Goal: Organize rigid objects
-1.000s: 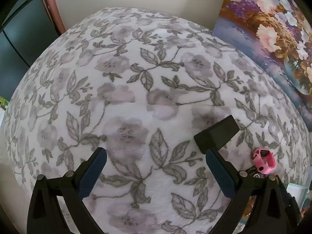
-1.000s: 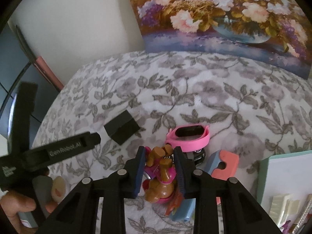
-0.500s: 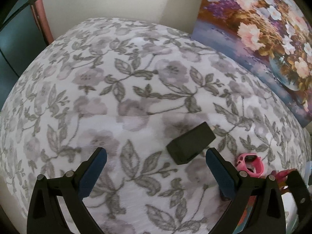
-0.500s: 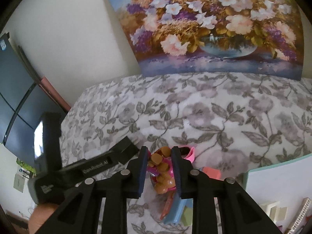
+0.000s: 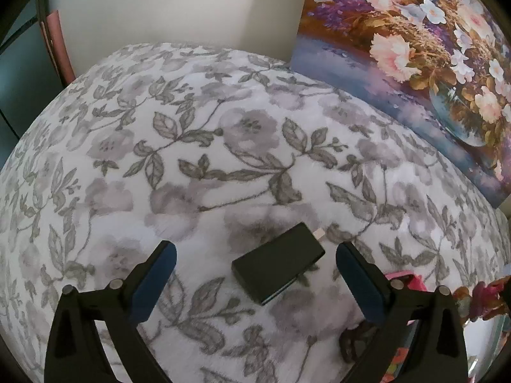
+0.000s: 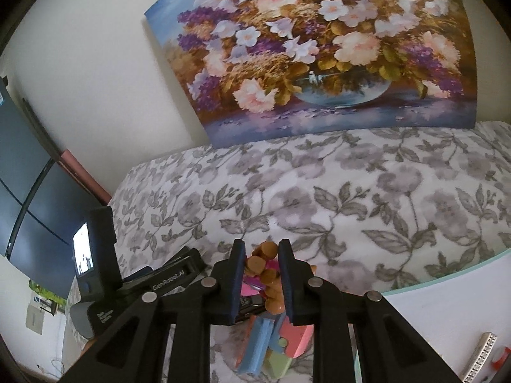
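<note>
A black rectangular block with a small metal plug end lies flat on the floral blanket. My left gripper hangs over it, and its jaws are closing. The block sits between the blue pads, which stand clear of it on both sides. My right gripper is shut on a brown and pink toy figure, held above a small pile of pieces. The same toy shows at the right edge of the left wrist view, beside a pink band.
Under the right gripper lie a blue block, a coral piece and a green block. A white tray with a mint rim holds a ridged silver bar. A flower painting leans on the wall behind.
The left gripper has slid across the blanket until the black block lies between its fingers. The right gripper has pinched the toy tighter and lifted it above the pile.
</note>
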`<state>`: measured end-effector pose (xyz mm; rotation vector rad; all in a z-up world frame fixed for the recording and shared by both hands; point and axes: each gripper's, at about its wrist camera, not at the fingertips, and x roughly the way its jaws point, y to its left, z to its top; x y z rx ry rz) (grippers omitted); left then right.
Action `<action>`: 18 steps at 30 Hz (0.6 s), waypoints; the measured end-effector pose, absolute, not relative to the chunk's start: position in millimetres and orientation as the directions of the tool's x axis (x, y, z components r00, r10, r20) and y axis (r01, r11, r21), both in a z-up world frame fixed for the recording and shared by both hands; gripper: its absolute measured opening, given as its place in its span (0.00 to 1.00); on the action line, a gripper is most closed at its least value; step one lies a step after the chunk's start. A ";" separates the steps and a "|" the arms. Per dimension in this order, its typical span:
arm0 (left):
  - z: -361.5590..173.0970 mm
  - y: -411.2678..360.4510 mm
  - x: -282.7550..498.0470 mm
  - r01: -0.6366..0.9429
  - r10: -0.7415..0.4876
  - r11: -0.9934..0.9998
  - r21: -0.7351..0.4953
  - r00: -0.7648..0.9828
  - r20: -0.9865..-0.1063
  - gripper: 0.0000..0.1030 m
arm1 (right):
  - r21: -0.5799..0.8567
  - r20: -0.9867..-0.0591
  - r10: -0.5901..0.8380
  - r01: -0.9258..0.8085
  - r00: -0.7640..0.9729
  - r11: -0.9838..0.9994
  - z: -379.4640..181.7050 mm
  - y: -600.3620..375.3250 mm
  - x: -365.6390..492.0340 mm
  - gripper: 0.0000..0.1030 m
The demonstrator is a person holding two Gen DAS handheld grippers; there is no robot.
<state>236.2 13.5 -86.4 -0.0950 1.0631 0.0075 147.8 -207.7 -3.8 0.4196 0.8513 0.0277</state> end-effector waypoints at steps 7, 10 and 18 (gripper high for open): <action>-92.3 5.2 241.4 -0.047 -0.018 0.998 -0.048 0.501 -0.865 0.61 | 0.379 -0.726 0.186 0.159 0.662 0.912 -7.3 -217.8 147.4 0.22; -94.5 4.5 240.6 -0.045 -0.018 0.998 -0.047 0.492 -0.870 0.53 | 0.386 -0.727 0.184 0.172 0.662 0.906 -8.2 -222.5 147.0 0.22; -79.1 6.4 229.9 -0.055 -0.014 0.997 -0.047 0.493 -0.870 0.53 | 0.402 -0.716 0.176 0.193 0.676 0.895 1.8 -231.0 139.2 0.22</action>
